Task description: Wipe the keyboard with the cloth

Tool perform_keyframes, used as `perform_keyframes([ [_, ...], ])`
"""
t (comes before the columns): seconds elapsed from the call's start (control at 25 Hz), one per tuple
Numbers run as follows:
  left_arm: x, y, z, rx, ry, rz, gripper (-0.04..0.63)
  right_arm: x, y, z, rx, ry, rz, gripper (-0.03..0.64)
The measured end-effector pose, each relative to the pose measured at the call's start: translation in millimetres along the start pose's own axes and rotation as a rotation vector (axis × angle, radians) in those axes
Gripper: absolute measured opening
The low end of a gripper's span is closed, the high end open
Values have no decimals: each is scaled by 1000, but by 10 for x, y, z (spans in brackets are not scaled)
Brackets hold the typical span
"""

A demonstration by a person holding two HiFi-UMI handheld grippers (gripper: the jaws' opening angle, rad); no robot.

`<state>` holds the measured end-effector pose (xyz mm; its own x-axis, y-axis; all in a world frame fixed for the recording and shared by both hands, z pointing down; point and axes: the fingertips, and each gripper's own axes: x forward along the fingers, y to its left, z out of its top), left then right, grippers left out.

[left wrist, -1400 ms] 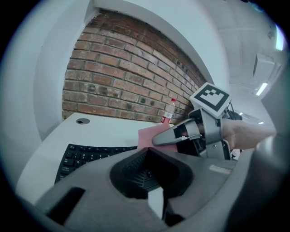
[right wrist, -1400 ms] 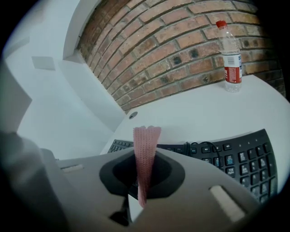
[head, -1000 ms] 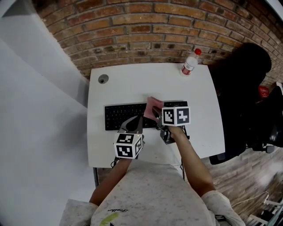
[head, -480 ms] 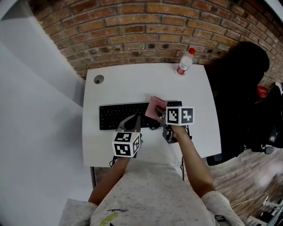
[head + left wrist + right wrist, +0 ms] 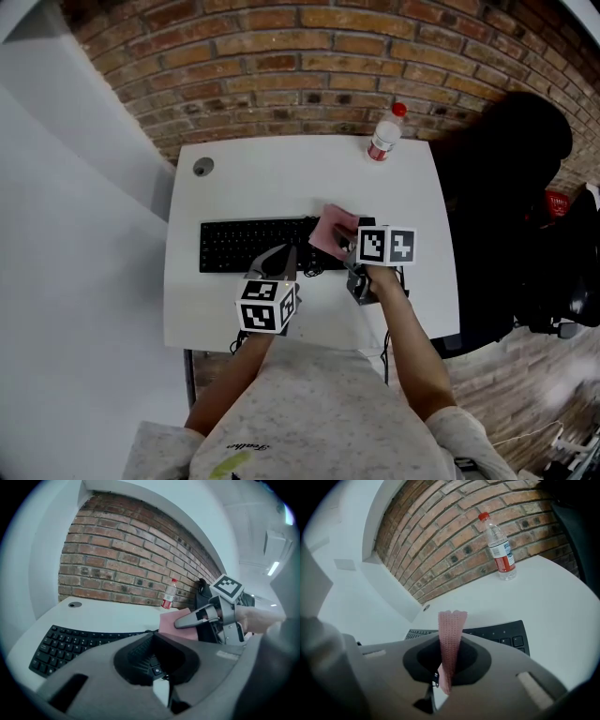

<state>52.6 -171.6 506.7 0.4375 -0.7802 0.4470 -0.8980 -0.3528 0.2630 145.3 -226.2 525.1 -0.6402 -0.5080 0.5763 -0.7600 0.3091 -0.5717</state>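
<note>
A black keyboard lies across the white table. My right gripper is shut on a pink cloth, which hangs down onto the keyboard's right part. In the right gripper view the cloth stands as a narrow strip pinched between the jaws, with the keyboard just behind it. My left gripper is shut with nothing in it, and its tips sit over the keyboard's front edge, left of the cloth. The left gripper view shows the keys, the cloth and the right gripper's fingers.
A water bottle with a red cap stands at the table's back right corner. A round cable hole is at the back left. A brick wall runs behind the table, and a black chair stands to the right.
My right gripper has slid the cloth to the right along the keyboard. The left gripper has drifted slightly right. The head camera has shifted, so the table sits further left.
</note>
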Motion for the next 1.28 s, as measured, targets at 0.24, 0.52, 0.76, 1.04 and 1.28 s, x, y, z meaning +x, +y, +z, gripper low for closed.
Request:
perform_keyframes([
  [0.24, 68, -120, -2, 1, -2, 28, -9, -79, -209, 30, 24, 4, 27, 23],
  [0.52, 109, -212, -22, 1, -4, 67, -8, -185, -432, 40, 29, 9, 41, 23],
  [0.76, 132, -304, -53, -3, -9, 89, -9, -285, -601, 9, 57, 4, 59, 23],
  [1.04, 99, -331, -106, -16, -7, 122, -8, -399, -798, -30, 72, 8, 50, 23],
  [1.28, 66, -328, -151, -18, 1, 128, -8, -499, -955, 11, 89, -14, 27, 23],
])
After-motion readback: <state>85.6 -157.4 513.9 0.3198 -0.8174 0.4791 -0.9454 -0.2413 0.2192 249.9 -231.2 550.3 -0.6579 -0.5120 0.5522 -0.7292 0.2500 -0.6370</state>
